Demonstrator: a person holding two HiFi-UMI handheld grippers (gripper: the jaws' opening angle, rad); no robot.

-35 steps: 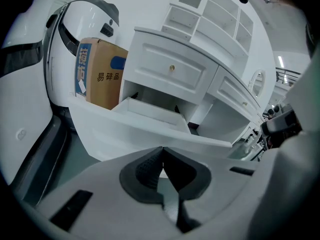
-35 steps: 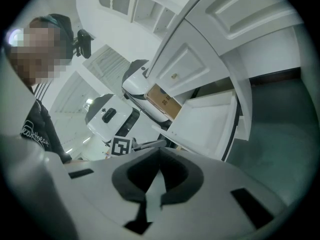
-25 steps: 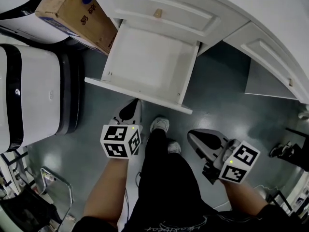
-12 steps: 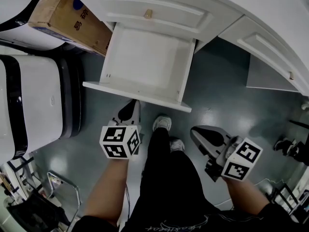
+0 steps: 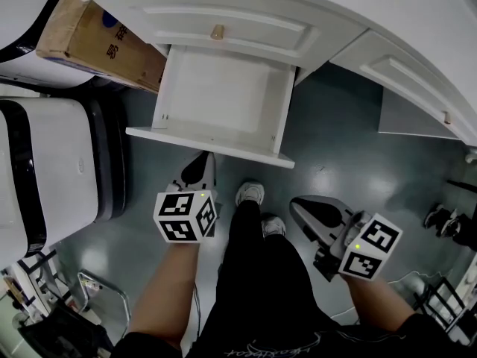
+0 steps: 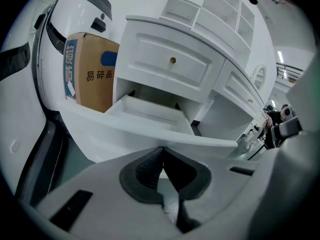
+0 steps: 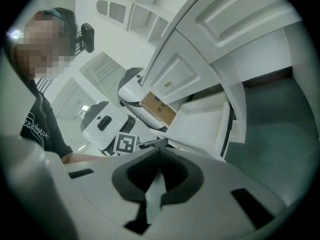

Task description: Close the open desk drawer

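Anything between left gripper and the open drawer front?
Nothing. Head view shows only bare grey floor between the left gripper and the drawer front.

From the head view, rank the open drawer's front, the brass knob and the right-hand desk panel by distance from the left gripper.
1. open drawer's front, just ahead of the left gripper
2. brass knob, higher, centre
3. right-hand desk panel, far right

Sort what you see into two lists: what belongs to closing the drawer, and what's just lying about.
For the job:
- open white wooden desk drawer
- white desk that holds it
- left gripper, shut, empty
- right gripper, shut, empty

Just lying about:
- brown cardboard box beside the desk
- white-and-black rounded machine on the floor
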